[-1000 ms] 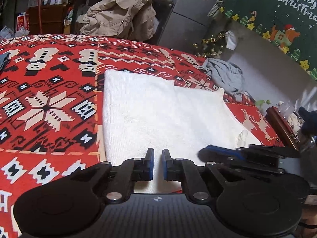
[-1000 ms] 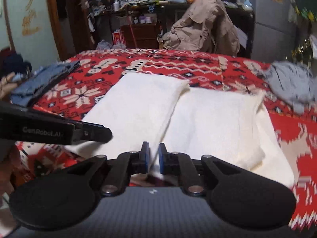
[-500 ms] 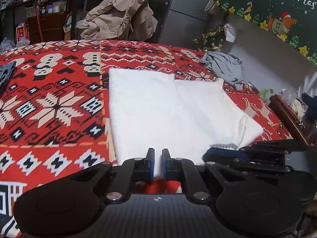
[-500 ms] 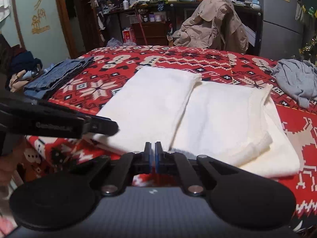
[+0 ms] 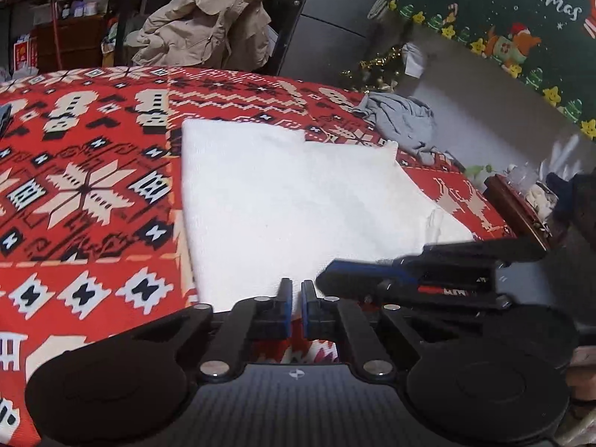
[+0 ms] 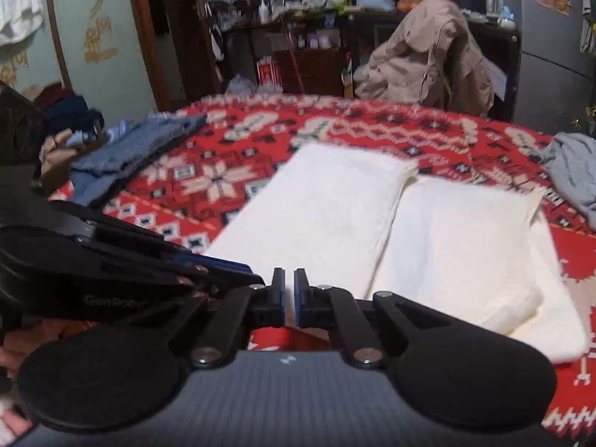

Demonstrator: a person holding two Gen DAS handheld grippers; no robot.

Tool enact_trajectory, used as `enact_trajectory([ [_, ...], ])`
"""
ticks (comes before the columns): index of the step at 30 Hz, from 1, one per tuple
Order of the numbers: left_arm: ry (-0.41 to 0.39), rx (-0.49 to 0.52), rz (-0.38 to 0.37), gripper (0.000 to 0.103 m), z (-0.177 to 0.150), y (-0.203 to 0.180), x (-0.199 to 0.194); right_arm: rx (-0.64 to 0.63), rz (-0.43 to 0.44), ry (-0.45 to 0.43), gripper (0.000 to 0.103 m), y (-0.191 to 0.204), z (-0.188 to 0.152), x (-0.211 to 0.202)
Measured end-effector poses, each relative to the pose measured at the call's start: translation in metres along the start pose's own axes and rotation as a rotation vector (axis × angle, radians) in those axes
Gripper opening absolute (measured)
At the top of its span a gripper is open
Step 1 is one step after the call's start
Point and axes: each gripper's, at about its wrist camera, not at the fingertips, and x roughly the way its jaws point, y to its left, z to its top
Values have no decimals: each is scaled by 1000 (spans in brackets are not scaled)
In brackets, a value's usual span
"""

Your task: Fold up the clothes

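You are holding both tongs, left (image 5: 296, 307) and right (image 6: 289, 298), nearly pressed together, pinching nothing, at the near edge of the folded white garment (image 5: 283, 201) lying on the red patterned bed cover (image 5: 85, 186).

A green Christmas banner (image 5: 521, 18) hangs beside a grey fridge (image 5: 335, 18); cluttered shelves (image 6: 298, 37) stand behind.

The white garment's (image 6: 376, 223) near edge hides behind the gripper bodies; the right view looks motion-blurred.
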Motion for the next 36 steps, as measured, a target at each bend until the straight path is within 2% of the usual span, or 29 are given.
enact_trajectory([
  [5, -1, -5, 2, 5, 2, 4, -6, 10, 15, 12, 5, -1, -6, -6],
  [9, -31, -15, 12, 5, 14, 10, -6, 50, 4, -43, 5, -11, 9, -17],
  [13, -20, -46, 24, 5, 23, 25, 3, 71, -37, -38, 5, -22, 28, 2],
  [17, -13, -97, -9, 5, 11, 40, -6, 70, -55, -11, 5, -33, 28, 23],
  [19, -9, -122, -19, 5, 1, 46, -14, 71, -45, -14, 2, -41, 21, 22],
  [24, -2, -187, -36, 4, -6, 56, -27, 75, -51, 9, 5, -50, 15, 13],
  [29, -61, -184, -71, 4, 20, 54, -30, 80, -18, -13, 6, -45, 28, 7],
  [32, -76, -165, -68, 4, 44, 51, -8, 67, -8, -25, 6, -37, 42, 20],
  [36, -46, -143, -43, 4, 63, 49, 26, 48, -6, 7, 6, -27, 49, 44],
])
